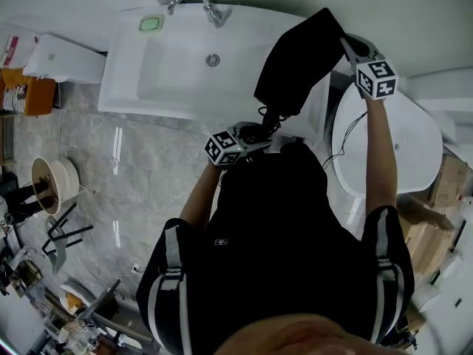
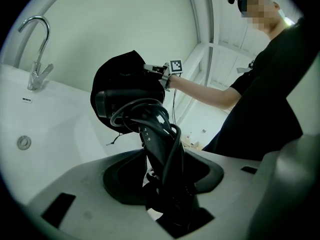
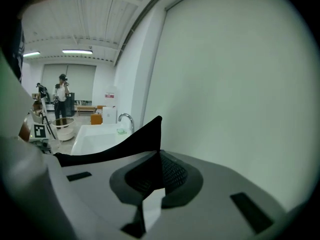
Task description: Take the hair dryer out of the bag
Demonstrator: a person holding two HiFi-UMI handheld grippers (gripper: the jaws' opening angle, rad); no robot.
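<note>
A black bag (image 1: 295,65) hangs in the air over the right end of the sink, and my right gripper (image 1: 355,49) is shut on its upper edge. In the right gripper view the black fabric (image 3: 145,136) runs between the closed jaws of the right gripper (image 3: 152,176). My left gripper (image 1: 247,137) is below the bag, shut on the handle of the black hair dryer (image 2: 150,129), which has its cord wound round it. The dryer's barrel (image 2: 117,104) lies at the mouth of the bag (image 2: 125,66). How far inside it reaches is hidden.
A white sink basin (image 1: 177,58) with a chrome faucet (image 1: 199,2) and a green soap (image 1: 151,24) lies below the bag. A white rounded fixture (image 1: 414,146) stands to the right. Grey marble floor (image 1: 140,161) and stools are at the left. People (image 3: 62,91) stand far off.
</note>
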